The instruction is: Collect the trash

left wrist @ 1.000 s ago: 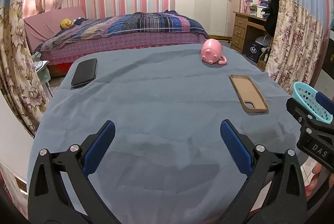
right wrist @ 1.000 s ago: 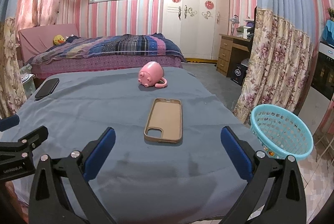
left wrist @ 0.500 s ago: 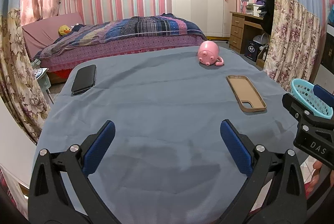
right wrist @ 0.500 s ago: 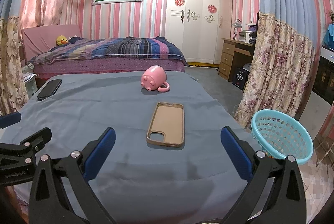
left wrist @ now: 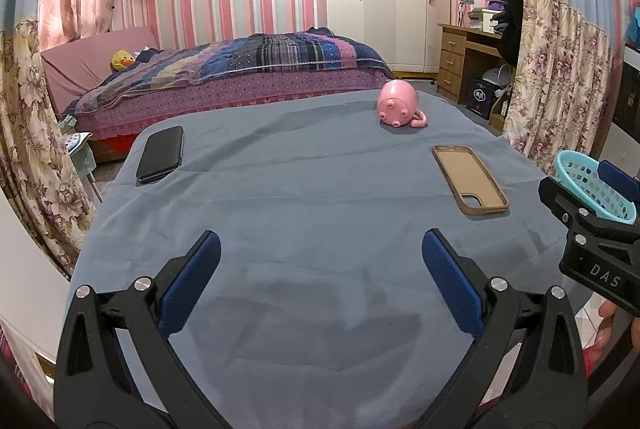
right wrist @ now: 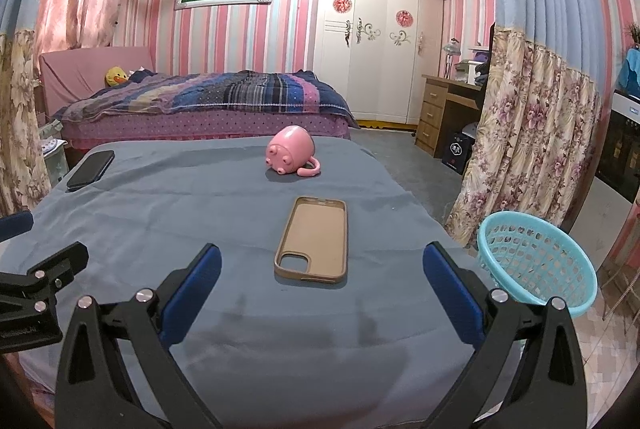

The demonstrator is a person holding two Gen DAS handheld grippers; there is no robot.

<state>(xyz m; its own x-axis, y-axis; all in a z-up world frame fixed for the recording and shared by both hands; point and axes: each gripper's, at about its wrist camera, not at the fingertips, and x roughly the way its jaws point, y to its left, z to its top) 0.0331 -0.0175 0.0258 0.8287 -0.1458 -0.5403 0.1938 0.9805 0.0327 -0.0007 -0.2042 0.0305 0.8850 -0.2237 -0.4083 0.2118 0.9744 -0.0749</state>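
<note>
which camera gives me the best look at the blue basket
The right wrist view: the blue basket shows nearly whole beside the table, rim and mesh clear. In the left wrist view the right gripper covers much of it.

I am holding my left gripper (left wrist: 320, 281) wide open above the grey-clothed tabletop (left wrist: 312, 229), which is carrying a black phone (left wrist: 160, 154), pink mug (left wrist: 398, 104) and tan phone case (left wrist: 470, 179).

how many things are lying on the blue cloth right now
3. A black phone at the far left edge, a pink pig mug tipped on its side at the far middle, and a brown phone case nearer, right of centre. The tongs may hide something near.
</note>
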